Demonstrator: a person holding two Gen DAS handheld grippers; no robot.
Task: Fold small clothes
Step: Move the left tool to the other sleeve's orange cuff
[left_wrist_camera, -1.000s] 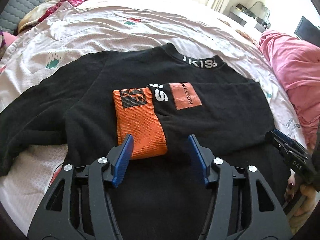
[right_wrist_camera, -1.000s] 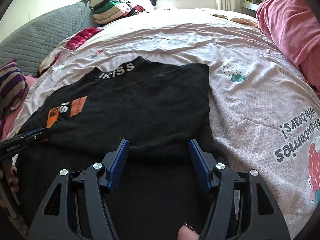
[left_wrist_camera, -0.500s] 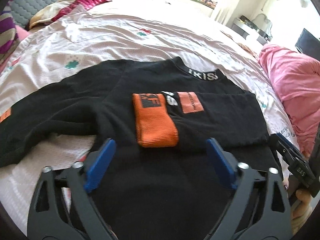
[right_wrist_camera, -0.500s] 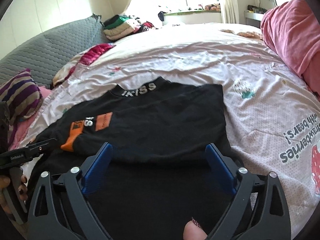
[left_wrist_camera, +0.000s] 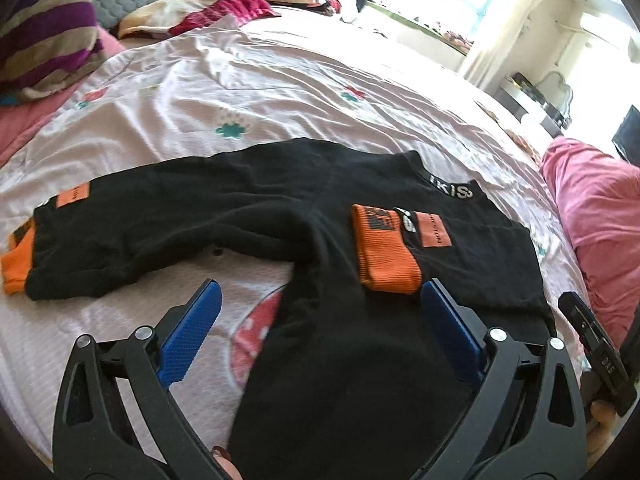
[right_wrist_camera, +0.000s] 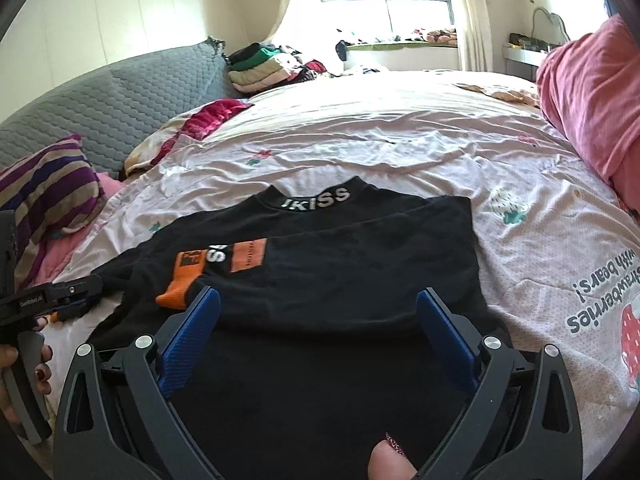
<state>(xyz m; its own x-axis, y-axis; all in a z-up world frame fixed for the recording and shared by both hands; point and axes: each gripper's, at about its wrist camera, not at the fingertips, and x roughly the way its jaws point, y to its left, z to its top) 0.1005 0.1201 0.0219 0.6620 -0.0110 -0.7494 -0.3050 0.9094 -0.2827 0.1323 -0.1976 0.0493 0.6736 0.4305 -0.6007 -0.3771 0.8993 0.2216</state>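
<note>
a black sweater point(left_wrist_camera: 280, 216) with a white-lettered collar lies flat on the bed's pale strawberry-print duvet point(left_wrist_camera: 240, 92). one sleeve is folded across its chest, the orange cuff point(left_wrist_camera: 384, 252) resting on the black front; the other sleeve stretches out sideways from the body. the left tongs point(left_wrist_camera: 316, 320) stand wide over the sweater's lower edge, their jaws having just been opening, nothing between them. the right tongs point(right_wrist_camera: 320, 324) hang over the hem, equally wide and empty, also just opened. a pink blanket point(right_wrist_camera: 592, 92) lies beyond the sweater's folded side.
</note>
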